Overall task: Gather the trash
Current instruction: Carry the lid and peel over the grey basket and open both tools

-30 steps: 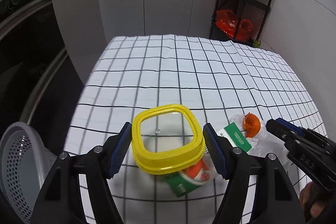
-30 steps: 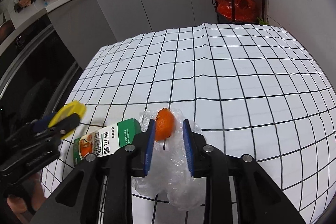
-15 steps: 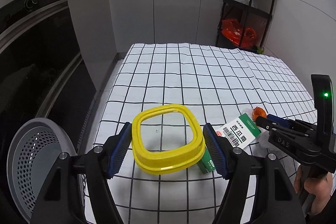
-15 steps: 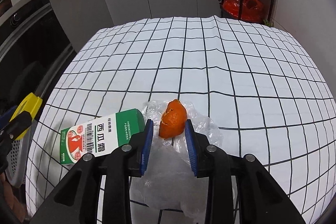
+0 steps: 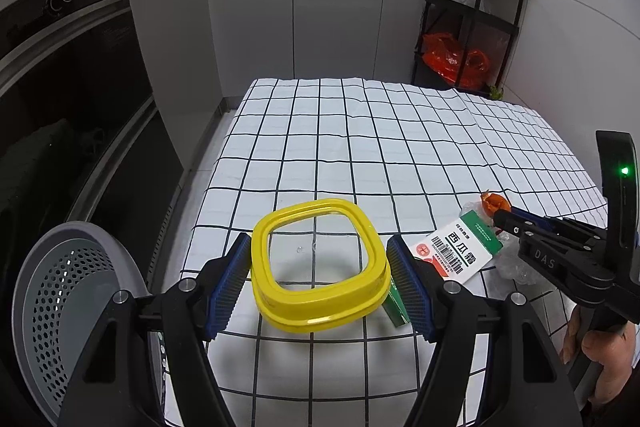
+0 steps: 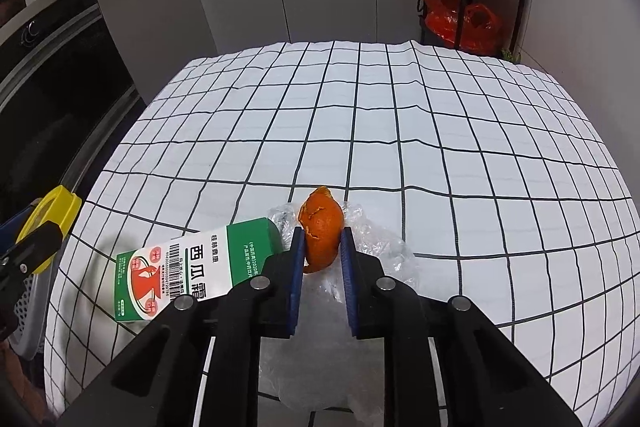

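My left gripper (image 5: 318,281) is shut on a yellow square lid (image 5: 320,263) with a clear middle and holds it above the table's left front part. My right gripper (image 6: 322,259) is shut on a piece of orange peel (image 6: 322,227), just above a crumpled clear plastic wrap (image 6: 380,251). A green and white carton (image 6: 188,267) lies flat to the left of the peel. In the left wrist view the carton (image 5: 456,253) lies right of the lid, and the right gripper (image 5: 500,217) holds the peel (image 5: 494,203) beyond it.
A grey perforated bin (image 5: 60,307) stands off the table's left front corner. The table has a white checked cloth (image 5: 360,131). A black shelf rack (image 5: 476,11) with red bags stands at the back right. Grey cabinets and a dark oven line the back and left.
The left gripper has risen and drawn back with the lid, baring the carton. The right gripper has closed onto the peel and lifted it off the plastic wrap.
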A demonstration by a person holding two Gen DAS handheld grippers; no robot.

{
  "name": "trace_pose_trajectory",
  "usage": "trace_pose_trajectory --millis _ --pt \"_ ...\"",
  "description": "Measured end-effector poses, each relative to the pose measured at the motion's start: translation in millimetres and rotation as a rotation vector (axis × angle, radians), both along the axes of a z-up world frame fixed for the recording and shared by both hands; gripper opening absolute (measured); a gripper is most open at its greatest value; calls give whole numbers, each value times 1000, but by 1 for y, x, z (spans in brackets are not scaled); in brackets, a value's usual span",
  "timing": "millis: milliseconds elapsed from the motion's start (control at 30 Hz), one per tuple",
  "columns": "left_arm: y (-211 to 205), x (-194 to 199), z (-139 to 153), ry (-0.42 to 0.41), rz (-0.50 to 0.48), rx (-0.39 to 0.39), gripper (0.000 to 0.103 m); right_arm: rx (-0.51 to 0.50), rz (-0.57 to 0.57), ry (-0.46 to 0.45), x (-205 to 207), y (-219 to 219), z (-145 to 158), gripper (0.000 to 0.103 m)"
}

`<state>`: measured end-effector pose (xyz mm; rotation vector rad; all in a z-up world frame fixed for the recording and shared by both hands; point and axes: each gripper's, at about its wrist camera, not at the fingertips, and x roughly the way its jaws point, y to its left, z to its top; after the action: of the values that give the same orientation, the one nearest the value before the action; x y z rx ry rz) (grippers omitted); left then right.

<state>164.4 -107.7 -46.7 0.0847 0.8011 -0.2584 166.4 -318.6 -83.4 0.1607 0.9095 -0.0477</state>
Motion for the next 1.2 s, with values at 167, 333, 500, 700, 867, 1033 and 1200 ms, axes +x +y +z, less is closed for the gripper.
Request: trace_pose_trajectory --millis 167,333,500,700,867,1033,1200 --pt "2 -3 10 -20 1 -16 67 60 -23 -45 -7 -13 16 17" --pt "7 -11 24 -45 7 -47 67 118 -33 -113 -23 -14 41 17" --pt "19 -23 34 -68 35 -58 67 157 11 -185 -36 11 69 17" --pt "59 -41 43 -109 120 -29 67 183 121 -214 -36 65 84 17" --pt "105 -55 47 -140 223 22 67 226 236 -208 -31 118 87 17" --pt "154 -70 45 -141 319 72 67 261 343 -191 -27 169 84 17" --pt "192 -74 37 -104 400 71 67 298 442 -147 -21 219 76 17"
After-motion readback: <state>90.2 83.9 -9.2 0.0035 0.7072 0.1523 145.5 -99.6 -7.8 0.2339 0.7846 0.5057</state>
